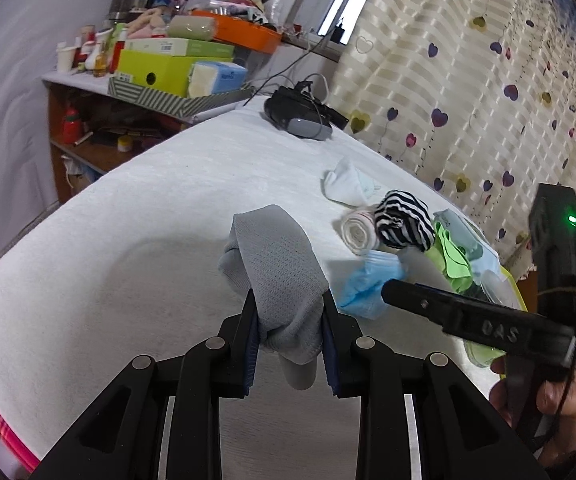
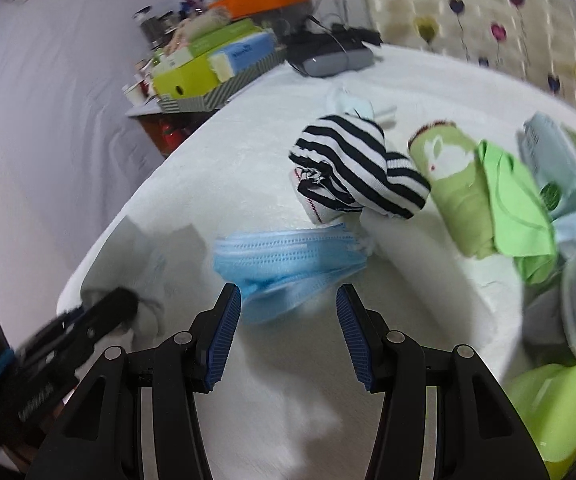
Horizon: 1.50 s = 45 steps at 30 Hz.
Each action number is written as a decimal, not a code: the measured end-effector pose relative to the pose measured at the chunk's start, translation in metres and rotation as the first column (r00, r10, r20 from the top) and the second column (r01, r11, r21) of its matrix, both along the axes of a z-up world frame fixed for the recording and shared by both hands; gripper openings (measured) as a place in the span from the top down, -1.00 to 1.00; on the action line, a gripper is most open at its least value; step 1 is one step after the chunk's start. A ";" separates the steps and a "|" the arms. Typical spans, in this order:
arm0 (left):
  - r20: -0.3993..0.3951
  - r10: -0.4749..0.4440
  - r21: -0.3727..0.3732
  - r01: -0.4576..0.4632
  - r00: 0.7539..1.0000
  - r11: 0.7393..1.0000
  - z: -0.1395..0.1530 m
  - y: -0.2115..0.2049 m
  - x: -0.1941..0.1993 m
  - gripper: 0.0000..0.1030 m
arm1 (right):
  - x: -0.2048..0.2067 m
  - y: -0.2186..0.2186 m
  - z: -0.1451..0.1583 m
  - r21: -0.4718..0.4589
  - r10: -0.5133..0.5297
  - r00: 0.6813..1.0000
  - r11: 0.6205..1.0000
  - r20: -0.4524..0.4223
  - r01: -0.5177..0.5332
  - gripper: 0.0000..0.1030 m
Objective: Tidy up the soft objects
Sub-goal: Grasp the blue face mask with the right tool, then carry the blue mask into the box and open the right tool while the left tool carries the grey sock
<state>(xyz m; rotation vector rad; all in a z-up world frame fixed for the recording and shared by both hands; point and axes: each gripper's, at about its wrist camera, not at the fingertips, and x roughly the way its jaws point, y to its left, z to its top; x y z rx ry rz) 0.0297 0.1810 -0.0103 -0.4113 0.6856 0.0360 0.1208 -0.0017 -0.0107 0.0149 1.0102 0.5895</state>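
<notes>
Grey sock (image 1: 276,268), one; blue mask (image 2: 288,256), one

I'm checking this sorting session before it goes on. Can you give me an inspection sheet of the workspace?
Surface: white cloth, mostly bare on the left.
Job's things: grey sock; blue face mask; striped sock bundle; green sock.
Clutter: dark headset at the far edge.
Grippers: left gripper shut on the grey sock; right gripper open, the mask's near edge between its pads.
Cables: one runs from the headset.
Surroundings: crowded shelf, heart-print curtain.
</notes>
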 end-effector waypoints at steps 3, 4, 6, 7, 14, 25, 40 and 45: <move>0.001 0.004 -0.004 -0.004 1.000 1.000 -0.002 0.003 -0.001 0.50 | 0.010 0.005 -0.006 0.009 -0.035 0.998 0.999 -0.043 0.036 0.00; 0.000 0.005 -0.005 -0.005 1.000 1.000 -0.002 0.004 -0.001 0.50 | 0.012 0.006 -0.007 0.000 -0.042 0.998 0.999 -0.046 0.042 0.00; 0.000 0.004 -0.008 -0.004 1.000 1.000 -0.003 0.005 -0.001 0.50 | 0.017 0.011 -0.011 -0.015 -0.053 0.997 0.999 -0.053 0.053 0.00; 0.000 0.004 -0.010 -0.004 1.000 1.000 -0.004 0.005 -0.001 0.50 | 0.018 0.012 -0.012 -0.019 -0.059 0.997 0.998 -0.057 0.058 0.00; 0.002 0.001 -0.003 -0.001 1.000 1.000 -0.004 0.003 -0.002 0.50 | 0.019 0.021 -0.015 -0.016 -0.034 0.999 0.999 -0.026 0.034 0.77; 0.029 -0.015 0.017 0.014 0.999 1.000 0.009 -0.016 -0.011 0.50 | -0.019 0.012 0.014 -0.007 0.060 0.992 0.998 0.113 -0.059 0.96; 0.069 -0.101 0.073 0.096 0.993 0.993 0.040 -0.075 -0.017 0.50 | -0.060 -0.058 0.059 0.066 0.005 0.971 0.998 0.238 -0.021 0.96; 0.080 -0.143 0.095 0.135 0.986 0.986 0.050 -0.100 -0.015 0.50 | -0.070 -0.081 0.069 0.088 -0.023 0.964 0.996 0.266 0.000 0.96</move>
